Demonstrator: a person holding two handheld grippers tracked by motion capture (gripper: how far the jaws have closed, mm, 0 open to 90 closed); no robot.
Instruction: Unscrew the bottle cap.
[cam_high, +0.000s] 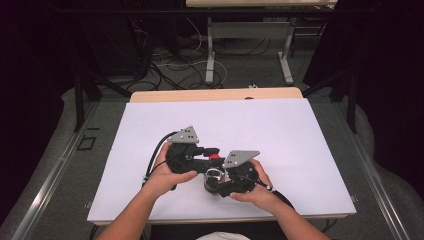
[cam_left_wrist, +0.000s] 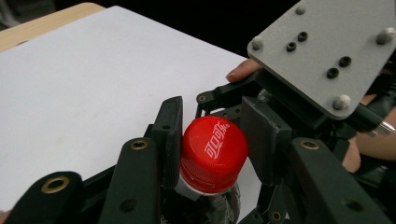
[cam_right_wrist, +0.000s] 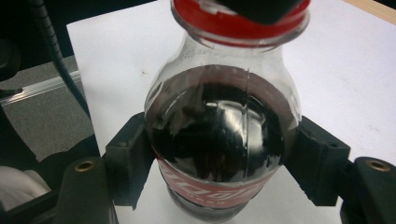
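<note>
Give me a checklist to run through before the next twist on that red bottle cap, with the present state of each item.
1. Left gripper closed on the red cap: ok on the near pad, which presses its side; a thin gap seems to show at the other pad.
2. Right gripper clamped on the bottle body: ok, pads press both sides at the label.
3. Cap seated on the neck: ok, it sits straight with its ring below.
4. Cap already loosened: cannot tell.
5. Liquid level safe for opening: ok, dark drink stands below the neck.
6. White table surface around the hands free of clutter: ok.
</note>
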